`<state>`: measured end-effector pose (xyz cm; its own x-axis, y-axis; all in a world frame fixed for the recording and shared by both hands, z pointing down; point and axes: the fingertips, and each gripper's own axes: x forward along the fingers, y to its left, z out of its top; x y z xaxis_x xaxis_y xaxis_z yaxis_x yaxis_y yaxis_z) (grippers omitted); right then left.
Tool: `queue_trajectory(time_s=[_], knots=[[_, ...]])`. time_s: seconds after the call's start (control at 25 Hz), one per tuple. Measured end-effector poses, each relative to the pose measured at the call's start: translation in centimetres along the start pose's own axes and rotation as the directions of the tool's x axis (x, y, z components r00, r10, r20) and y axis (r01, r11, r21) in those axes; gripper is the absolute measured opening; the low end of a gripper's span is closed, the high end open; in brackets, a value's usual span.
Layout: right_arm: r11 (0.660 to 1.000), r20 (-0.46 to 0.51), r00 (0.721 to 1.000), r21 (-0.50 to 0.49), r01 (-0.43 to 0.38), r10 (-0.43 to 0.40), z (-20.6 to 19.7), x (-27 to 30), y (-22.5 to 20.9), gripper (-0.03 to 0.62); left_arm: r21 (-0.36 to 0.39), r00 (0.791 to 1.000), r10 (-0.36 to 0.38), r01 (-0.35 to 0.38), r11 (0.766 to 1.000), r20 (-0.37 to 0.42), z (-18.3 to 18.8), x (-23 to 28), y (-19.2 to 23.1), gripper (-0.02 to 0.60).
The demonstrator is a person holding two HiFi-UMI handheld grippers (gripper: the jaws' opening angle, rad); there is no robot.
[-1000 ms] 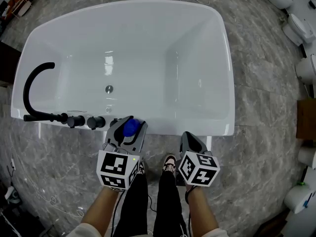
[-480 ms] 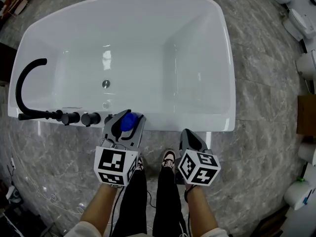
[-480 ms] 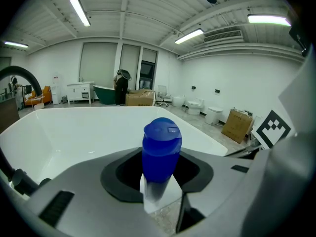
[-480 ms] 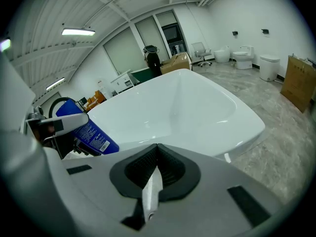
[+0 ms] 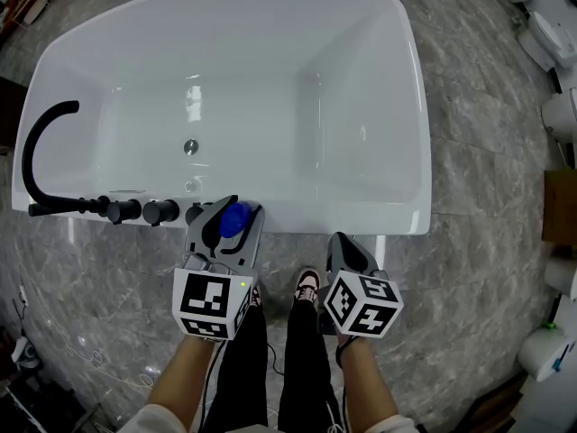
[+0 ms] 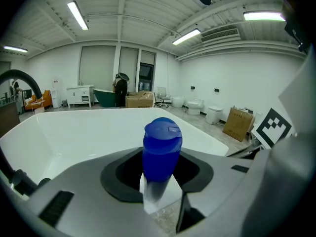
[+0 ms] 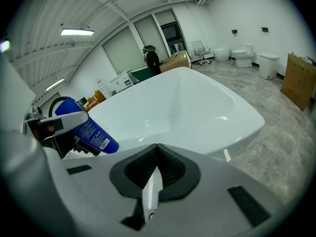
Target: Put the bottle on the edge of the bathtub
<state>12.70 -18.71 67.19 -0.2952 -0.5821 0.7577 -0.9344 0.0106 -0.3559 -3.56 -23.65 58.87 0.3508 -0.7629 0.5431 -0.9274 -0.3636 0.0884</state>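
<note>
The left tongs grip a blue bottle, pads pressed on its sides below the flip cap. The bottle hangs over the near rim of the white bathtub, at the person's side. Seen from the right gripper view, it leans with its cap up and away from the tub's right-hand end. Whether its base touches the rim cannot be told.

Just beside the bottle, toward the bathtub's left end, three black knobs stand on that same rim. Past them a black curved spout arches over the basin. From the bottle toward the bathtub's right-hand corner, the near rim runs as a flat white band, narrow between the basin's inner slope and the outer drop to the floor.

The right tongs are closed with nothing between them. They hang outside the bathtub, just short of its near rim and well to the right of the bottle. The basin is wide and open, with a drain toward its left end. A grey marble floor surrounds the bathtub.
</note>
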Motion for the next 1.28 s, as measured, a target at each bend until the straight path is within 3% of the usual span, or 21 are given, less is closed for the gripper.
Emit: queue_trajectory(time_s=[1.28], knots=[[1.000,-0.012,1.000,0.026,-0.002,0.003,-1.3,-0.2,-0.4,0.026,-0.004,1.000,0.017,-0.017,1.000,0.005,0.0,0.0,0.0,0.170]])
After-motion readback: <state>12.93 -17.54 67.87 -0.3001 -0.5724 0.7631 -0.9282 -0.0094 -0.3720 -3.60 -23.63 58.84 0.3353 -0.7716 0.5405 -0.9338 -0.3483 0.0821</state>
